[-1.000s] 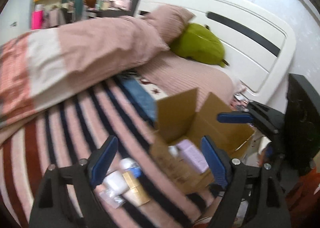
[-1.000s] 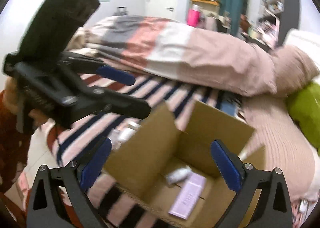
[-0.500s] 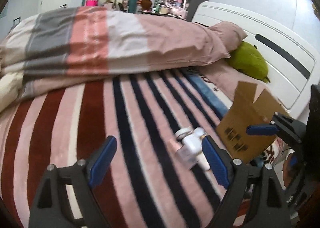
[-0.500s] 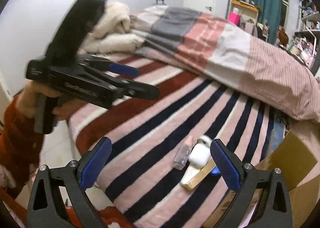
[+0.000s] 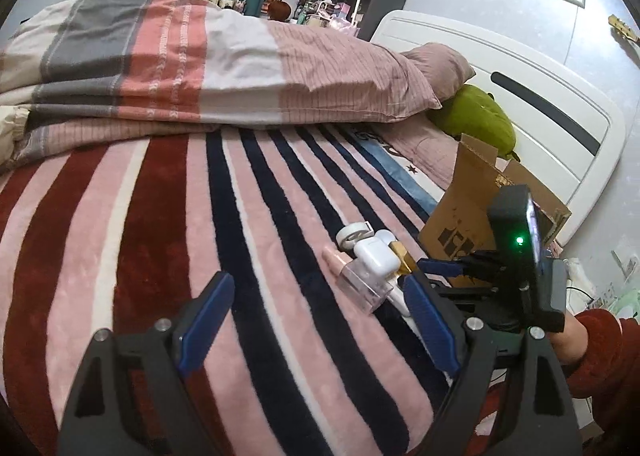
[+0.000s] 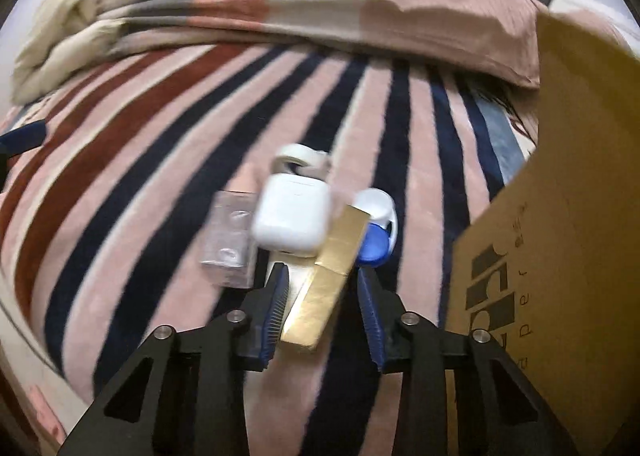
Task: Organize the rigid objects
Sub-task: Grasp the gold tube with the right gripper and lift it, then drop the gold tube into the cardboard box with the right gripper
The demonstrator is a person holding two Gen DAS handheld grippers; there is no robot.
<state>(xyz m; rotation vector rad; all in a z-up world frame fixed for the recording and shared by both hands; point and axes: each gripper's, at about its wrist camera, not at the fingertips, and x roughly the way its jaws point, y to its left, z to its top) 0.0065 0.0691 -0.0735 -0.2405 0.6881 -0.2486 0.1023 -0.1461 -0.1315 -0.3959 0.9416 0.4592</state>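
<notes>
Nearest us in the right wrist view, our right gripper [image 6: 322, 308] has its blue-padded fingers [image 6: 276, 306] parted on either side of a gold box [image 6: 326, 276], the pads close to its sides, though motion blur keeps us from telling whether they touch it; the gold box lies on the striped blanket [image 6: 160, 160] with its long axis running away from us and leaning slightly right, its far end tucked against a white earbud case [image 6: 292, 216]; the near end sits between the fingers. Just left of the case lies a clear plastic box [image 6: 230, 240], blurred; just right of the gold box a blue-and-white object [image 6: 376, 228] is partly hidden behind it, and we cannot name it; beyond the case a white ring-shaped item [image 6: 300, 156] is only half visible. The cardboard box [image 6: 560, 216] fills the right edge, cut off by the frame, its inside unseen. In the left wrist view our left gripper [image 5: 316, 324] hovers over the blanket with its fingers spread wide and nothing between them, the cluster of objects ahead and to its right; farther off lie the folded duvet [image 5: 200, 56], a green plush [image 5: 476, 120] and the white headboard [image 5: 520, 76].
</notes>
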